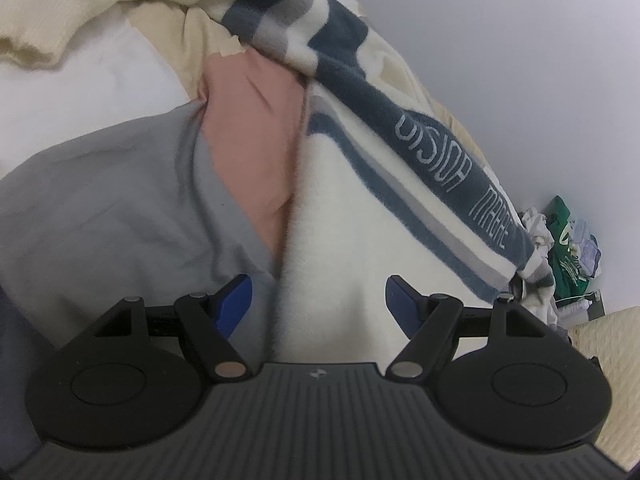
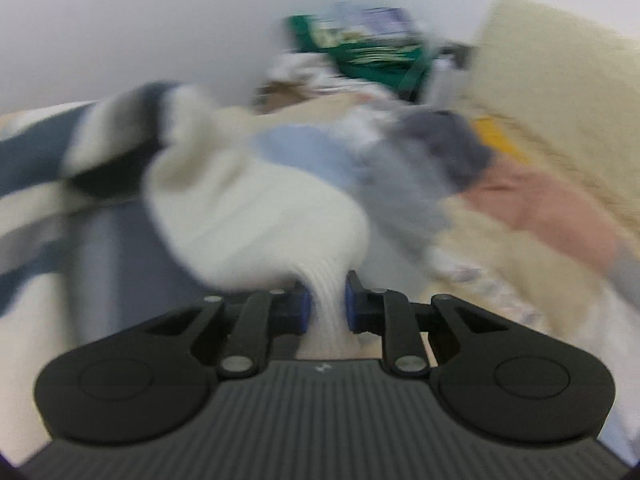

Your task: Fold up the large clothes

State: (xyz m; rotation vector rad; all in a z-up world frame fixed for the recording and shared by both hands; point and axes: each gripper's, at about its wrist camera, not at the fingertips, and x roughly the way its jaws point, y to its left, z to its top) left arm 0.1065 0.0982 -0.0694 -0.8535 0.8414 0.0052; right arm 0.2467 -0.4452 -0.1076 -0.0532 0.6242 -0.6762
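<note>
A large cream sweater with navy and grey stripes and pale lettering lies spread over the bed. My left gripper is open, its blue pads on either side of the cream body fabric just above it. My right gripper is shut on the sweater's ribbed cream cuff; the sleeve runs away from it toward the striped part. The right wrist view is blurred by motion.
A grey garment and a pink one lie beside the sweater on the white and beige bedding. A green bag and clutter sit by the wall. More clothes and a beige pillow lie ahead of the right gripper.
</note>
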